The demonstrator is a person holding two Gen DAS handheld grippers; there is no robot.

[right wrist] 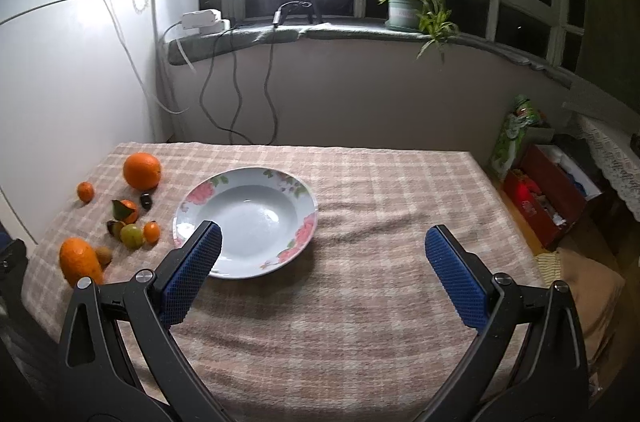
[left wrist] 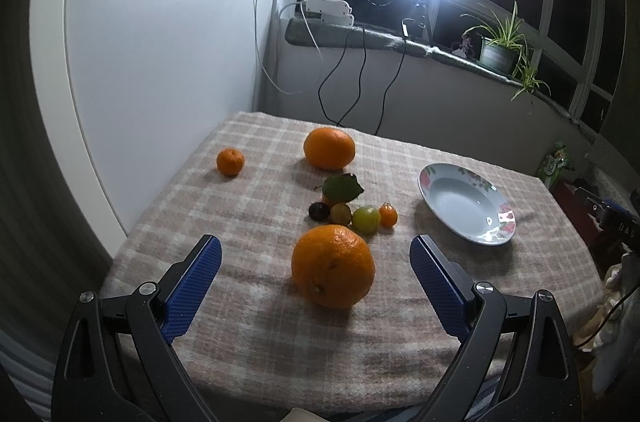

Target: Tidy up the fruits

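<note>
On the far left of the checked tablecloth (left wrist: 248, 322) lies a small mandarin (left wrist: 230, 161), alone and well apart from the rest. It looks light, with a soft loose skin, so a gentle squeeze across its middle is probably enough.

Next comes the far orange (left wrist: 329, 148), and in front of it a cluster of little fruits: a mandarin with a green leaf (left wrist: 342, 188), a dark plum-like fruit (left wrist: 319, 211), a yellowish one just beside it, a green round fruit (left wrist: 366, 219) and a tiny kumquat (left wrist: 388, 215). These small ones are touching or nearly touching. I judge they are smooth, can slip or roll away, and bruise easily; each needs a light grip at its widest part, taken from the outside of the group first.

The near orange (left wrist: 333, 266) sits straight ahead of the left gripper (left wrist: 316, 254), whose jaws are spread wide and hold nothing. This fruit seems heavy and firm, with a rough peel that gives good friction; the pads should close on its equator.

To the right stands the flowered plate (right wrist: 224, 192), empty, likely fragile and slippery. The right gripper (right wrist: 322, 242) hovers over the cloth near it, its jaws also released and empty.
</note>
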